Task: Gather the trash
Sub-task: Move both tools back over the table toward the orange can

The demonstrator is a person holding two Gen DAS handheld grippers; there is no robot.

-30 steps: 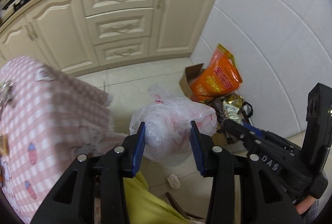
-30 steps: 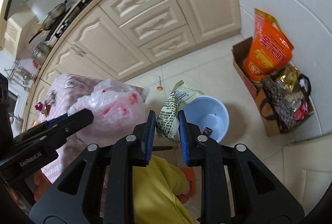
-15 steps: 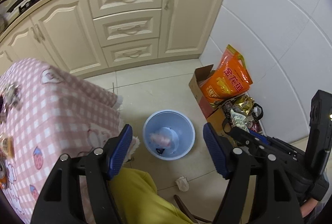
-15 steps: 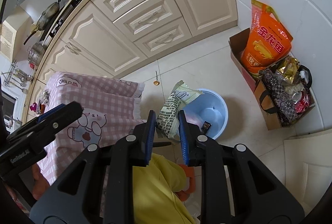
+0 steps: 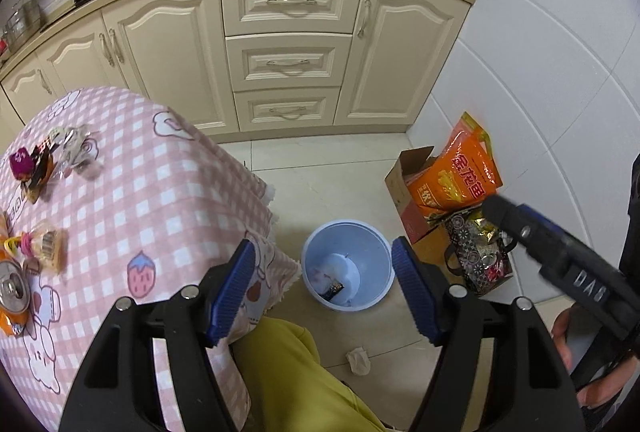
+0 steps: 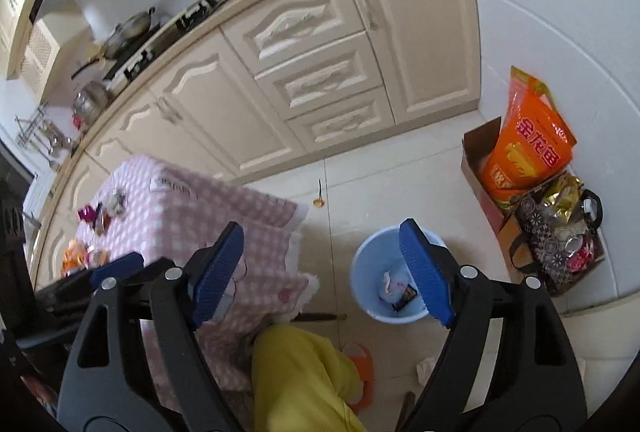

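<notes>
My ribbed blue rubbery fingers [image 5: 234,288] sit on matt black plastic. Beside the smooth, pale blue plastic bin [image 5: 347,264], checked pink cloth [image 5: 152,191] drapes the table, glossy tiles [image 5: 340,187] cover the floor, and a shiny orange bag [image 5: 460,179] leans in brown cardboard [image 5: 400,183].

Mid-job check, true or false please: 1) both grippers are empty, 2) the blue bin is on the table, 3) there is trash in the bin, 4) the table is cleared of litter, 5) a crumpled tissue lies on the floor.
1. True: the left gripper holds nothing, and the right gripper is opening with nothing between its jaws.
2. False: the blue bin stands on the floor beside the table.
3. True: wrappers lie inside.
4. False: wrappers and a can remain on the table.
5. True: crumpled tissue lies near the bin.
</notes>
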